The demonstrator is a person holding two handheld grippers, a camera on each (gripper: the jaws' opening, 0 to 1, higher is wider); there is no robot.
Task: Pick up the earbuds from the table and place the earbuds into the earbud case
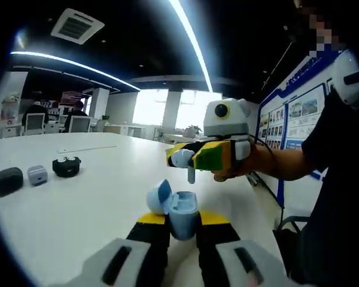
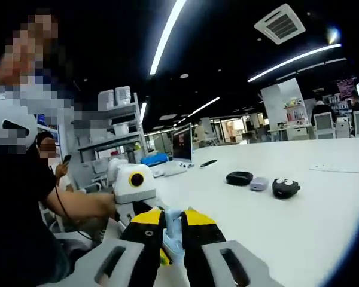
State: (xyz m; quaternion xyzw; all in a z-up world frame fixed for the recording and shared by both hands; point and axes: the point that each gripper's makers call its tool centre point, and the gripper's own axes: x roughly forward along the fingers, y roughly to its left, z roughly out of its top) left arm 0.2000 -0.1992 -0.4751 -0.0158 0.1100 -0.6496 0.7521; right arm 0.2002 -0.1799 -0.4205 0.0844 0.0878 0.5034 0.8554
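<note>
Left gripper view: the left gripper (image 1: 182,224) is clamped on an open, light blue earbud case (image 1: 178,210) above the white table (image 1: 96,197). The right gripper (image 1: 188,160) hovers nearby, pinching a white earbud (image 1: 191,173).

Right gripper view: its jaws squeeze the earbud (image 2: 173,230), which is mostly hidden.

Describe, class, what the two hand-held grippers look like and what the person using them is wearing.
The left gripper has black jaws tipped with yellow bands, rising from pale grey housings. The right gripper is built alike, and seen from outside it has a yellow and green body under a white housing, with a thin dark cable trailing back along the arm. The person wears a black short-sleeved top.
</note>
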